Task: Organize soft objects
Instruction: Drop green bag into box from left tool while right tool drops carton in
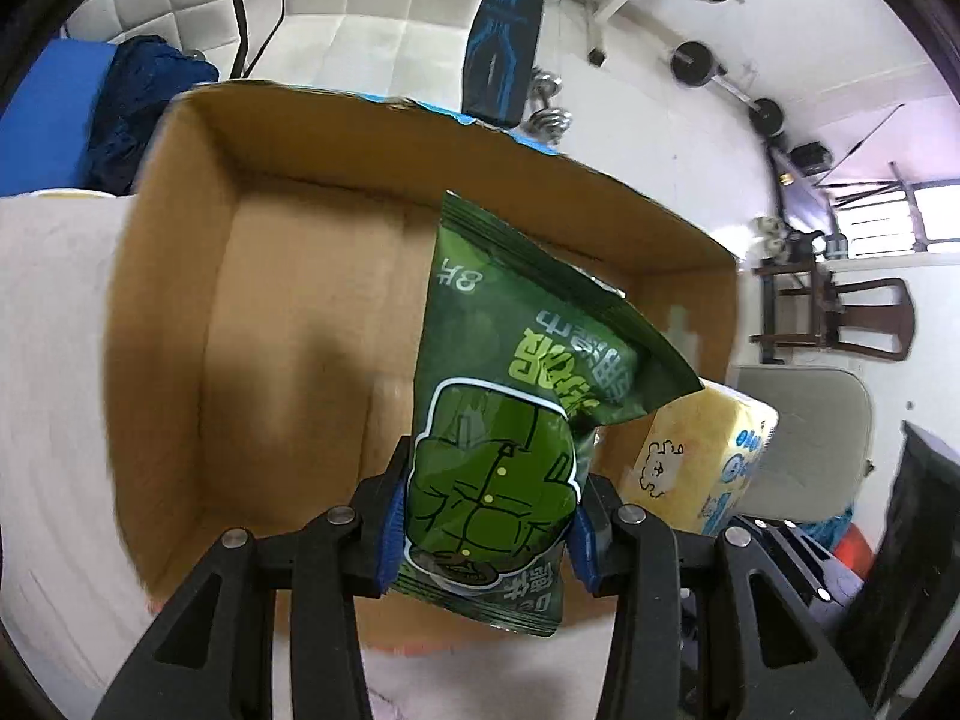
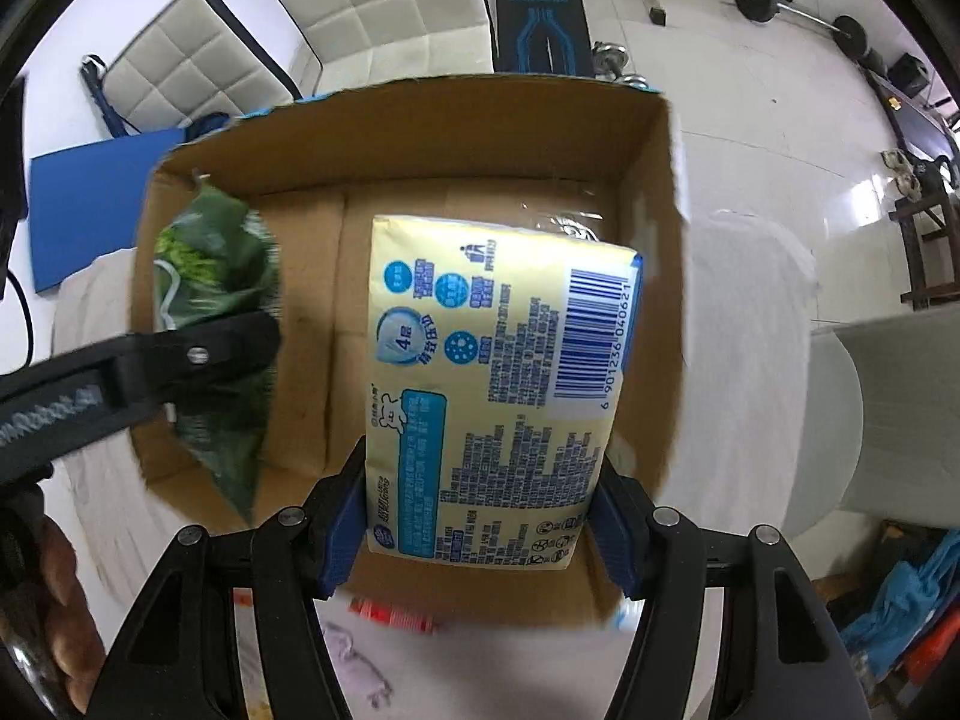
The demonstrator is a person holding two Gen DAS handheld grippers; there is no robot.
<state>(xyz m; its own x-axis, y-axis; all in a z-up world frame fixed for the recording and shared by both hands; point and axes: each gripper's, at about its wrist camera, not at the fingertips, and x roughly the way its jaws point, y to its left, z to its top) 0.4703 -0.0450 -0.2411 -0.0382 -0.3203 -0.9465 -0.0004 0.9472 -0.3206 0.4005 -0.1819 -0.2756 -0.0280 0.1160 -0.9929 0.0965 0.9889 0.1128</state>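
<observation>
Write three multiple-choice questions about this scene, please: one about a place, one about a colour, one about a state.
1. Where is the yellow tissue pack?
A. over the open cardboard box
B. on the chair
C. on the floor

2. What colour is the snack bag?
A. red
B. green
C. white

3. What state are the left tongs in?
A. open, holding nothing
B. shut on the snack bag
C. out of view

Answers: 1 A, the right tongs hold it above the box; 2 B, its wrapper is green; 3 B, both fingers press its sides.

An open cardboard box (image 2: 654,228) sits on a white cloth-covered surface (image 2: 744,312).
</observation>
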